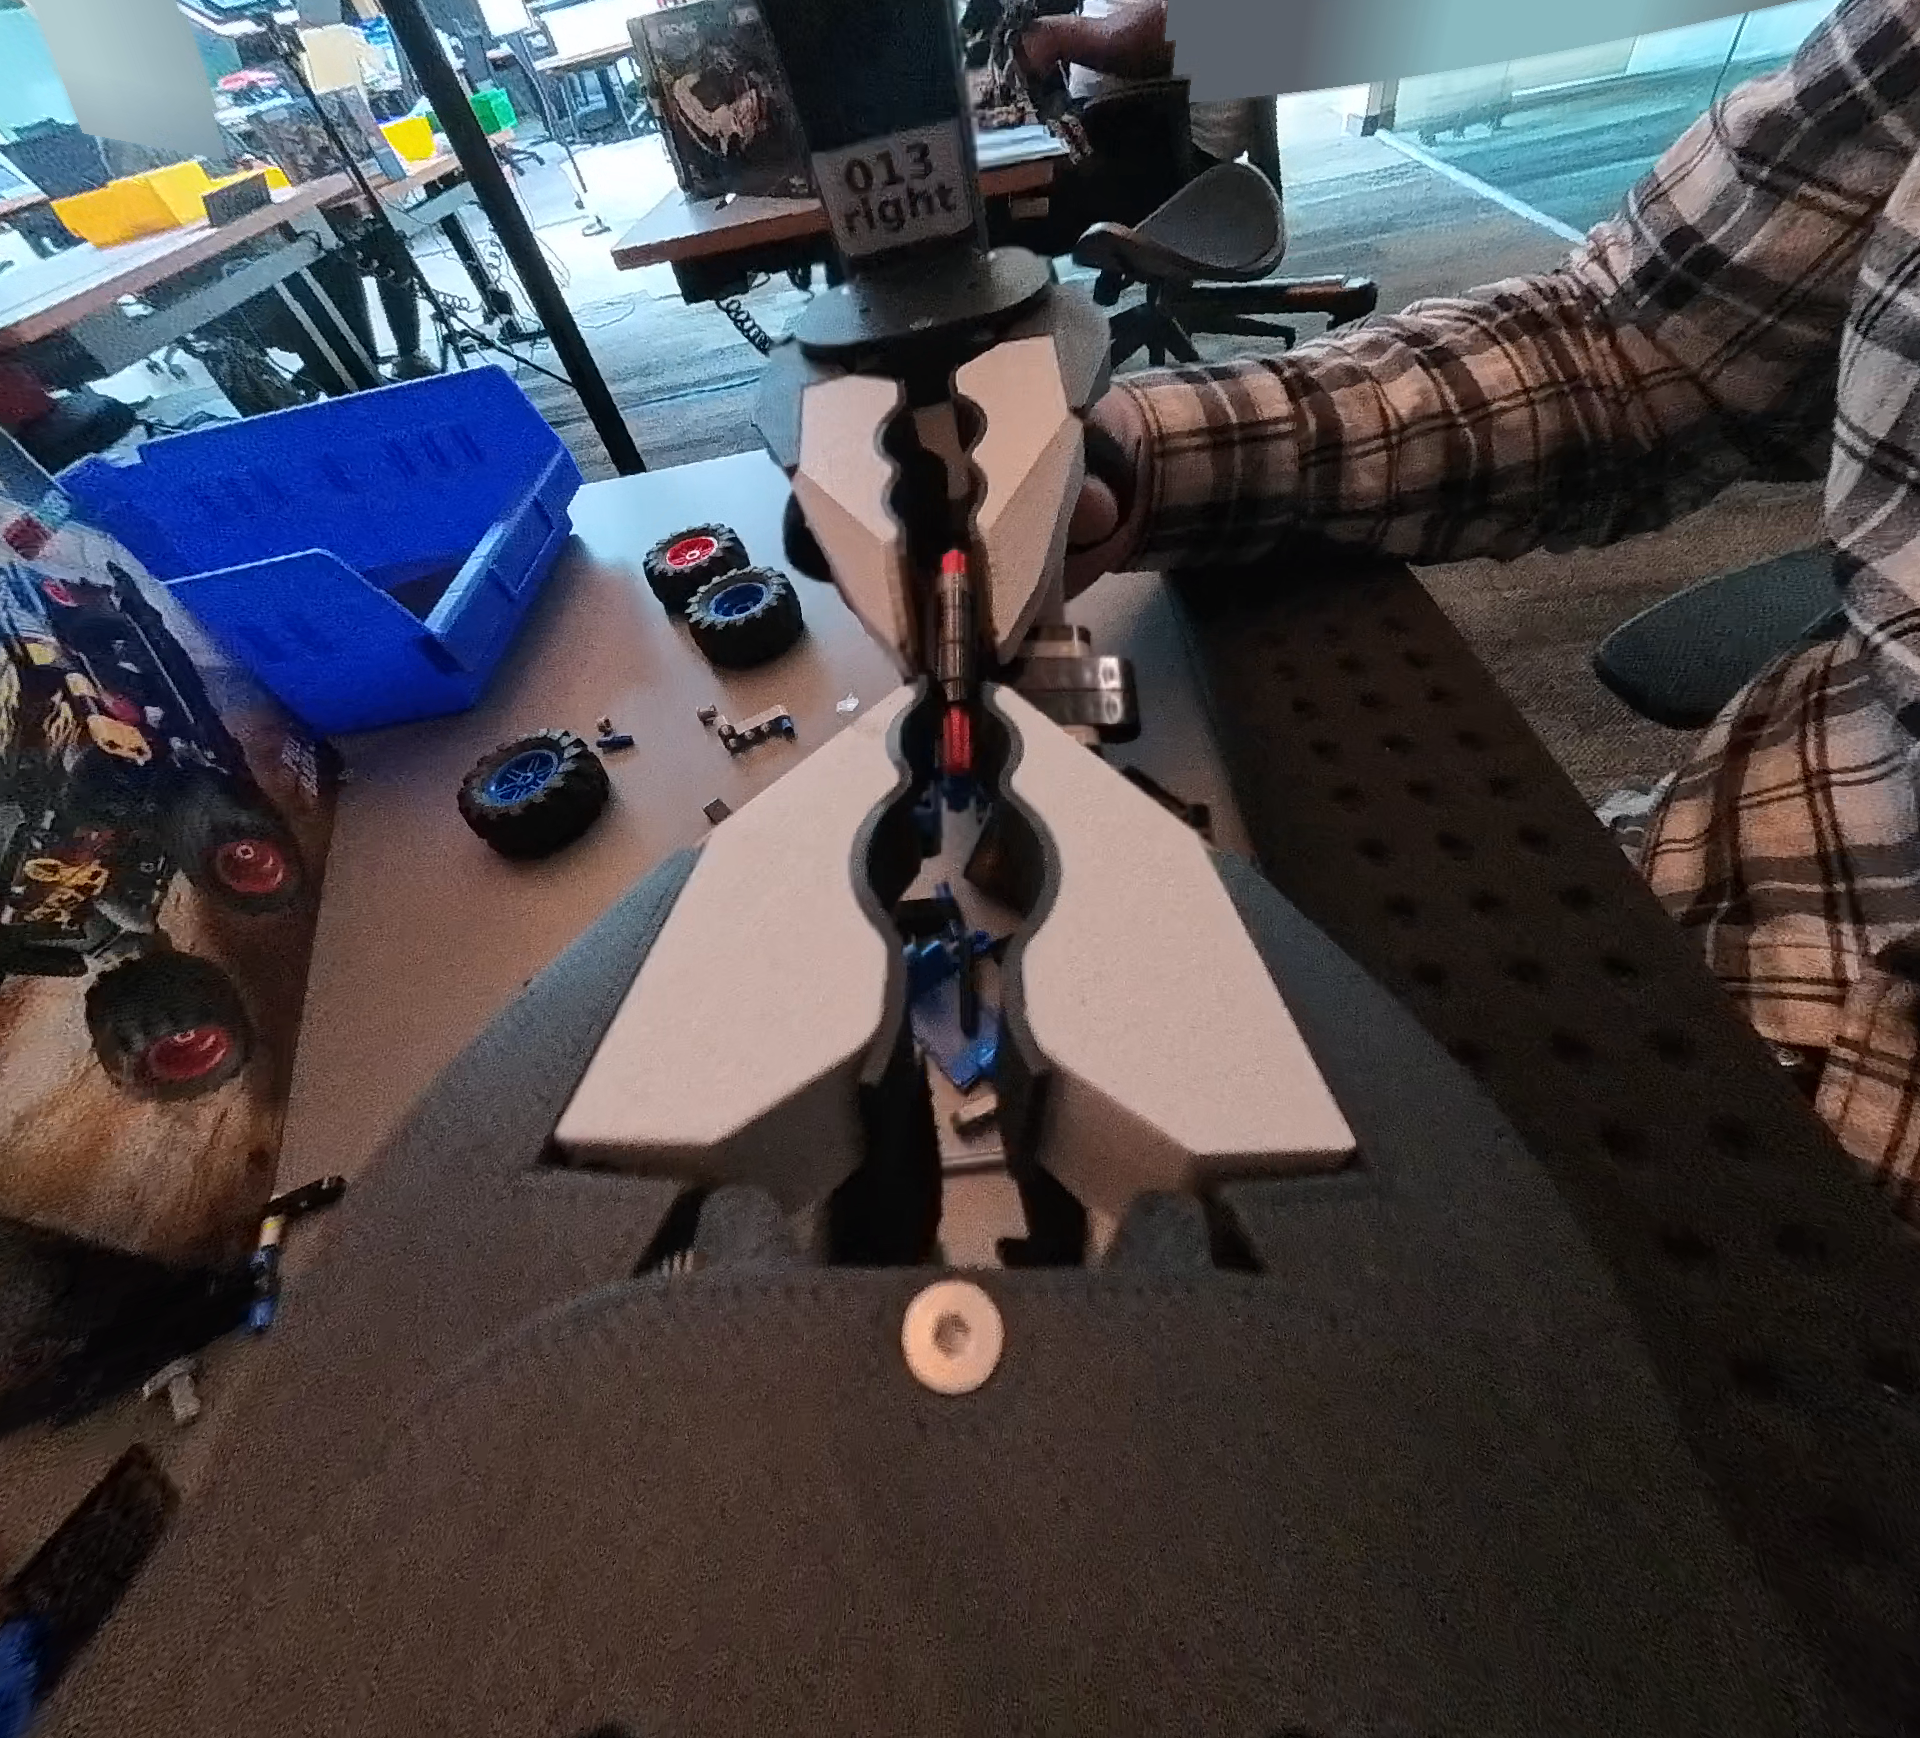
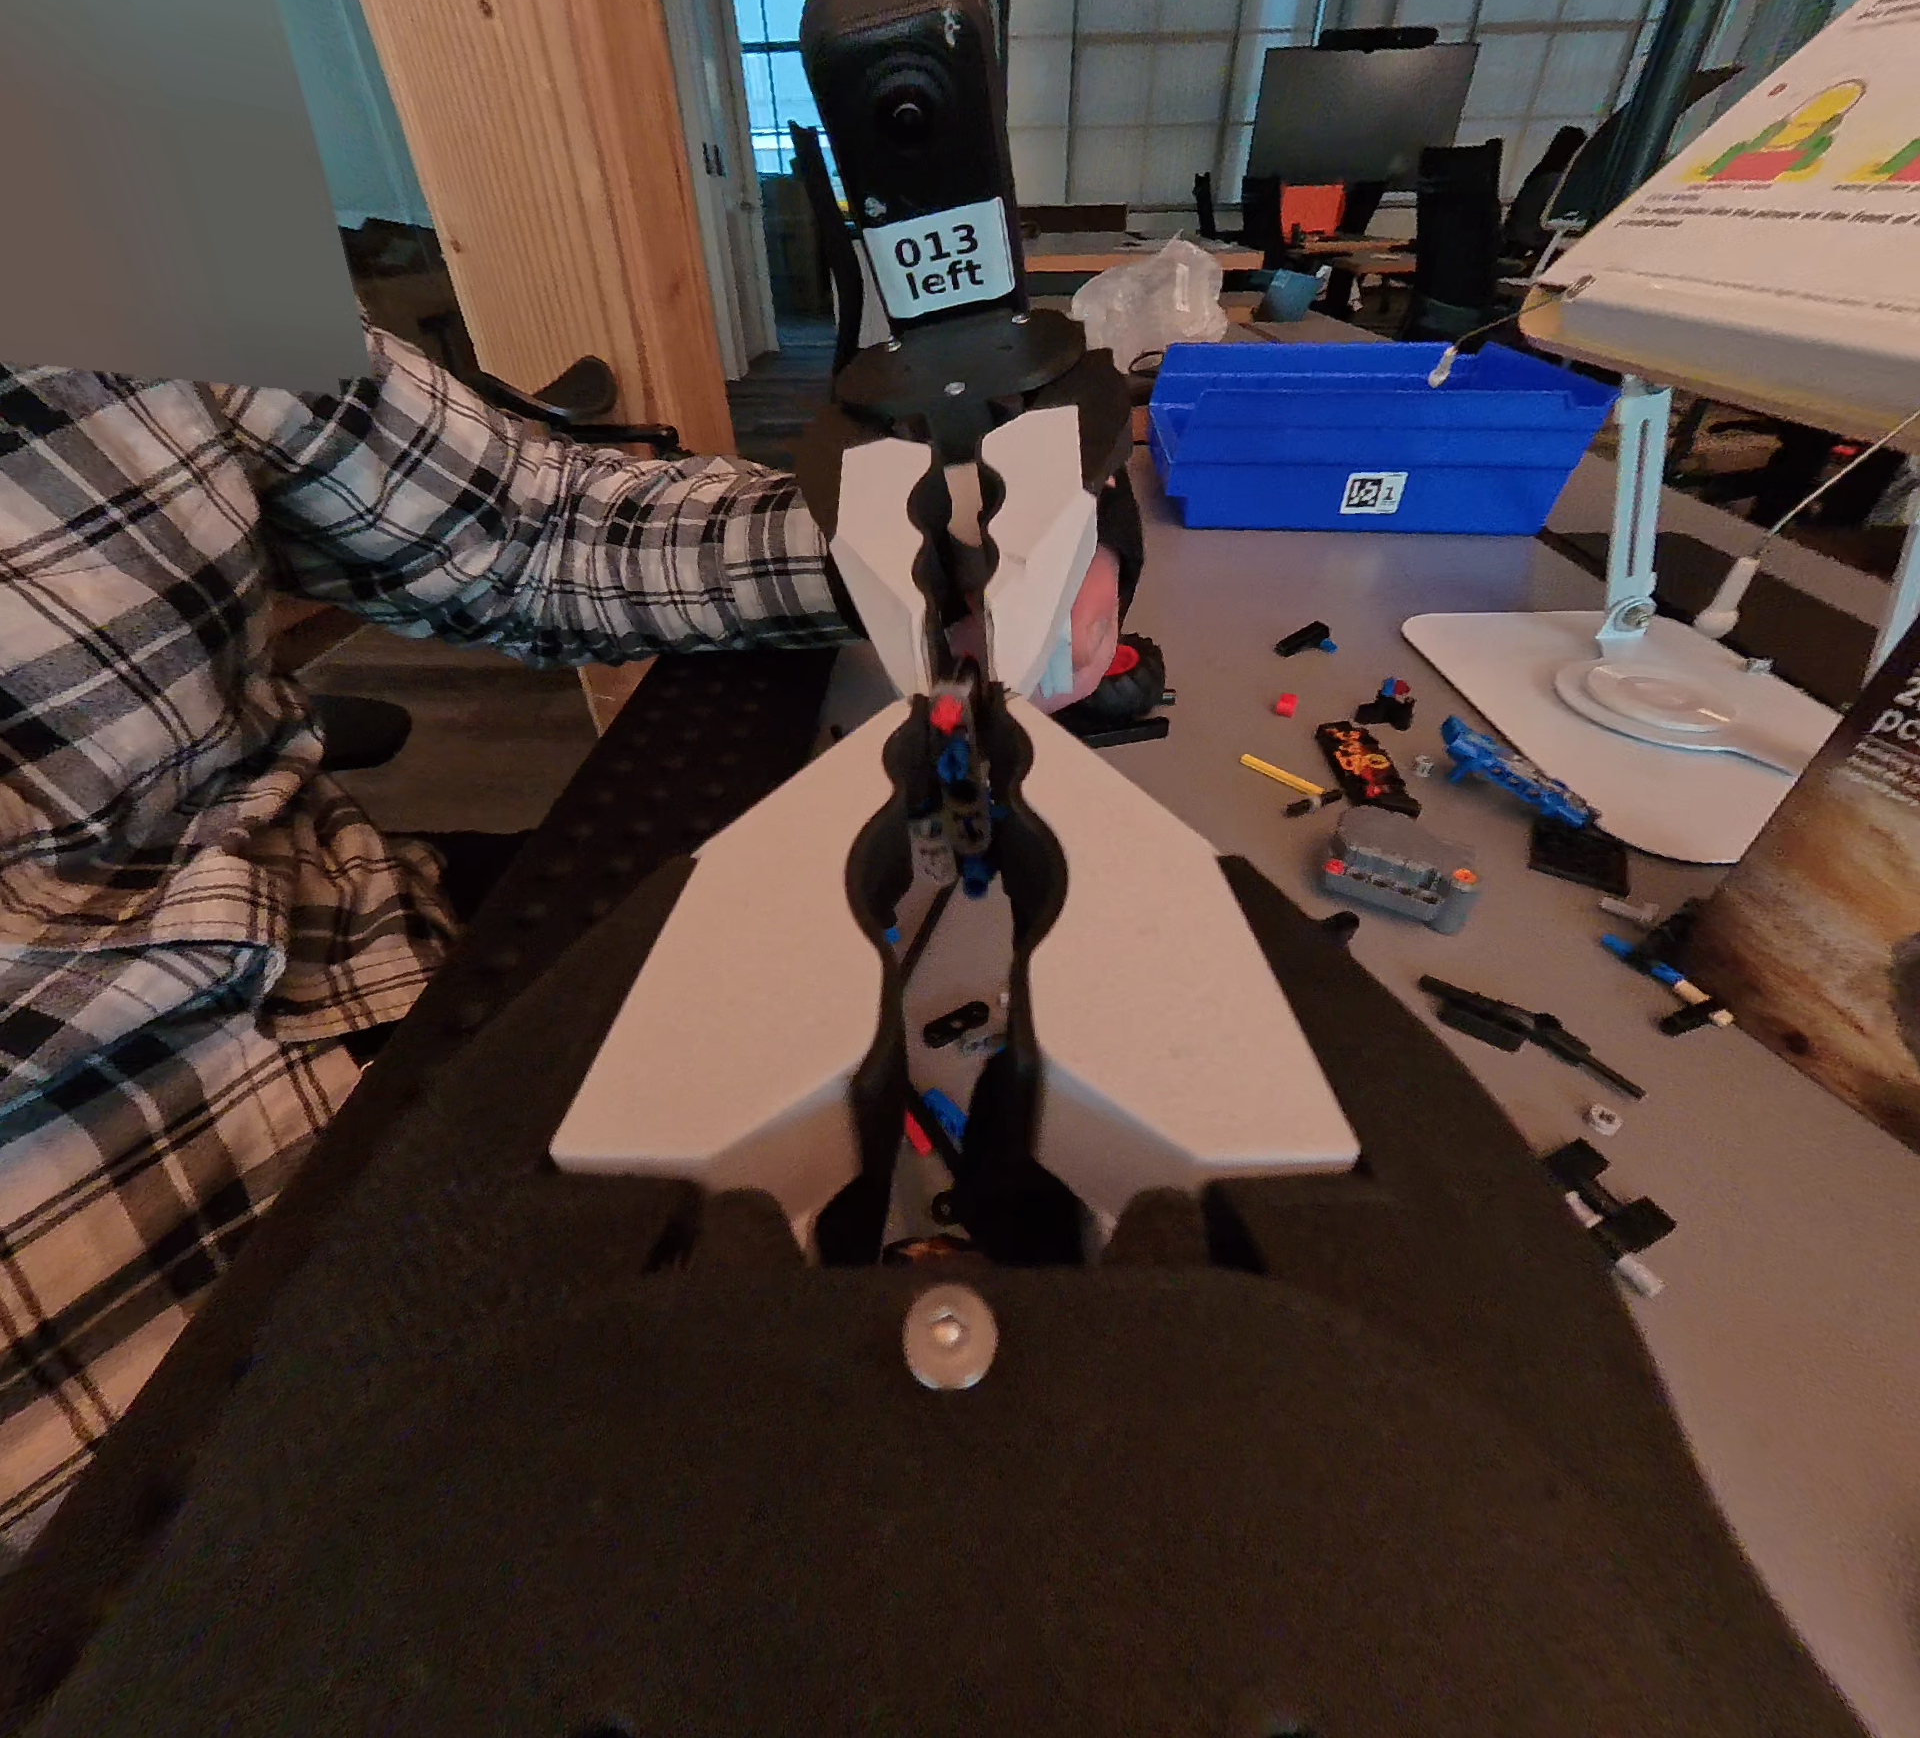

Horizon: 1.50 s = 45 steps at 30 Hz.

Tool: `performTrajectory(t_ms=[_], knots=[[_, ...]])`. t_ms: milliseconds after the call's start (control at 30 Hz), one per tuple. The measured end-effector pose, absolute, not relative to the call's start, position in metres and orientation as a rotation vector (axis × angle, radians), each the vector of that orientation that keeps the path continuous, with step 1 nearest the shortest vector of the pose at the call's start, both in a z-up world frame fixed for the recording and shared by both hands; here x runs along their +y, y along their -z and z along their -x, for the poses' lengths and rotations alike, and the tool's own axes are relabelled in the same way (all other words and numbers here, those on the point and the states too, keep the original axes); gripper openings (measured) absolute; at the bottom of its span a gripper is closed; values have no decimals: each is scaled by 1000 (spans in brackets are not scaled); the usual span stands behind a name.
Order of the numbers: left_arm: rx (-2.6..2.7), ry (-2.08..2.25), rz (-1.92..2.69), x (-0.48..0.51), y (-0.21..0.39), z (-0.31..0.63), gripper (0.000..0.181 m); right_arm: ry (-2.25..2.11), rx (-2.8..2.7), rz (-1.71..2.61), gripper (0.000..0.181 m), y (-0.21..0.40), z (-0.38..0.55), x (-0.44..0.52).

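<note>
Over the grey desk (image 1: 436,909), near its edge beside you, your right gripper (image 2: 951,717) and left gripper (image 1: 951,701) meet tip to tip, each with jaws narrow and pinched on one slim ribbed grey rod (image 1: 951,628) with red ends. Knobbly rubber wheels (image 1: 535,789) lie near a glossy blue bin (image 1: 343,545) at the far edge.

Wrist cams face each other close, share table (image 1: 436,857).
</note>
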<state>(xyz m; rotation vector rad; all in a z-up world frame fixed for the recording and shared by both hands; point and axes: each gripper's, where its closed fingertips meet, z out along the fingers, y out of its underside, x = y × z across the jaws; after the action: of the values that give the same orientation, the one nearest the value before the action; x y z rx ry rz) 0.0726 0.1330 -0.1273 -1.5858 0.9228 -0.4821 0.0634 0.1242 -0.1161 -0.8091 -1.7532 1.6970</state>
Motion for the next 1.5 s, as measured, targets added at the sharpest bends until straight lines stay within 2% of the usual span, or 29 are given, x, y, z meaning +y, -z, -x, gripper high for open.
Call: performTrajectory(t_ms=[167, 1100, 1200, 1300, 1433, 1500], knots=[[983, 419, 1629, 132, 138, -74, 4, -1528, -1808, 774, 5, 123, -60, 118], [1113, 270, 1553, 113, 126, -78, 5, -1436, -1867, 653, 5, 121, -76, 113], [1103, 286, 1544, 112, 121, -76, 2, -1446, -1864, 647, 6, 119, -80, 114], [948, 297, 1508, 104, 87, -30, 1, -1542, -1677, 703, 4, 96, -99, 155], [1038, 317, 1651, 115, 131, -43, 2, -1495, -1741, 780, 5, 115, -90, 155], [1001, 305, 1633, 121, 127, -43, 1, -1499, -1744, 795, 5, 117, -88, 154]])
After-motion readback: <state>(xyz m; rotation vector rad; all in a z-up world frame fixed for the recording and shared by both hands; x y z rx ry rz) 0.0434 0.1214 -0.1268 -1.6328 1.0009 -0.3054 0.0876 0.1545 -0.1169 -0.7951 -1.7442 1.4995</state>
